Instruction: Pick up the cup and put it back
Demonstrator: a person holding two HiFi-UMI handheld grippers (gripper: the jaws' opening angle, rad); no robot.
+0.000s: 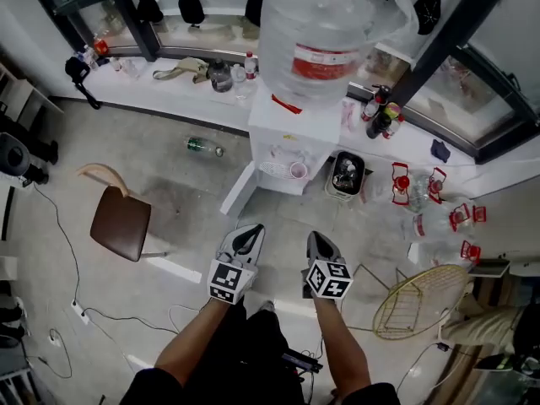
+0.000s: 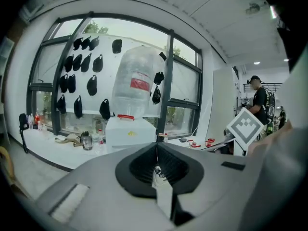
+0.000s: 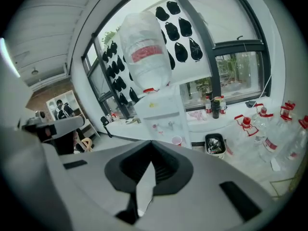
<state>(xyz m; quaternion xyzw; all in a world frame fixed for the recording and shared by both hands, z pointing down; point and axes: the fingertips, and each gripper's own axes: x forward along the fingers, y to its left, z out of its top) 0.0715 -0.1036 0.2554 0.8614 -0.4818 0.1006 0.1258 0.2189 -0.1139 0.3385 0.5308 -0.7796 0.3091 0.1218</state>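
I hold my left gripper (image 1: 245,238) and right gripper (image 1: 319,246) low in front of me, each with its jaws pressed together on nothing. The small round pink cup (image 1: 298,170) stands near the right edge of the drip shelf of the white box-shaped water dispenser (image 1: 291,129), well apart from both.

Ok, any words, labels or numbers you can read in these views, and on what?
Nothing is legible.
Red label on the water jug: white print, too blurred to read.
Yellow sticker on the water dispenser: too small to read.
Red labels on the floor bottles: too small to read.
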